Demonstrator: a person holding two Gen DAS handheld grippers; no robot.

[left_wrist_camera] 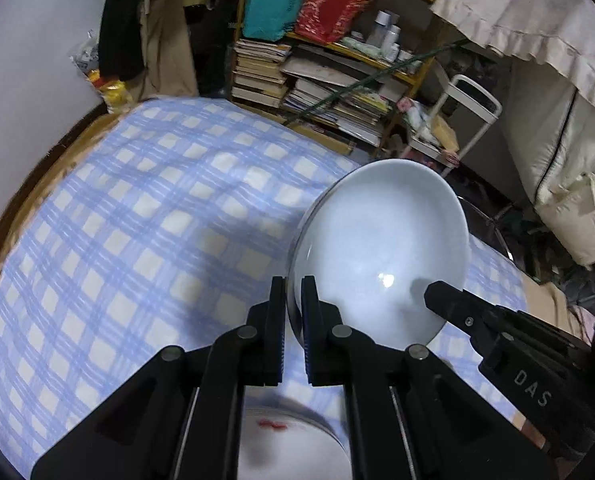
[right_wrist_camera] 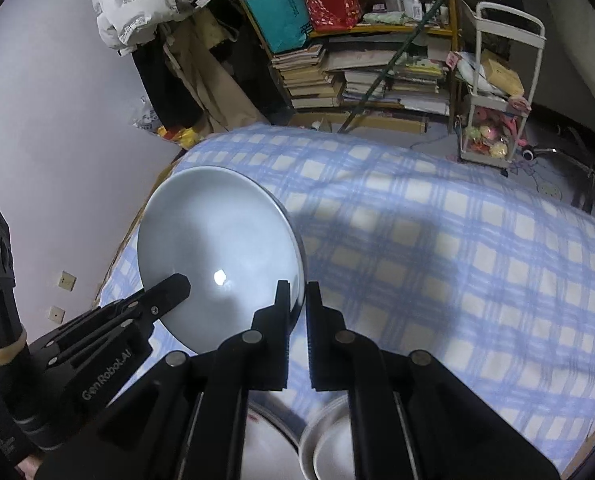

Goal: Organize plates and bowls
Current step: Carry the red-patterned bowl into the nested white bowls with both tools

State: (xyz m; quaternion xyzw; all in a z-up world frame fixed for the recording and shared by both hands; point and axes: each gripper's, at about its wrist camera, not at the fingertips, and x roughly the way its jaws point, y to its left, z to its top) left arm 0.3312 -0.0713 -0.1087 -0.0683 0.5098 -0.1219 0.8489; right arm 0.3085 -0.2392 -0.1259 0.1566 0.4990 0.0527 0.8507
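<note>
A pale blue-grey plate (left_wrist_camera: 381, 256) hangs tilted above the blue checked cloth (left_wrist_camera: 137, 220). My left gripper (left_wrist_camera: 294, 292) is shut on its left rim. My right gripper (right_wrist_camera: 297, 296) is shut on its right rim, and the plate (right_wrist_camera: 217, 252) fills the left of the right wrist view. Each gripper shows in the other's view: the right one (left_wrist_camera: 437, 292) and the left one (right_wrist_camera: 177, 284). Below the fingers lies a white dish with red marks (left_wrist_camera: 285, 440). The right wrist view shows a plate (right_wrist_camera: 265, 440) and a small bowl (right_wrist_camera: 329, 440) below.
The checked cloth (right_wrist_camera: 457, 260) covers a bed-like surface. Behind it stand a yellow shelf with books (left_wrist_camera: 329, 80), a white cart (right_wrist_camera: 497, 80) and hanging clothes (left_wrist_camera: 157, 32). A wall (right_wrist_camera: 57, 100) lies to the left.
</note>
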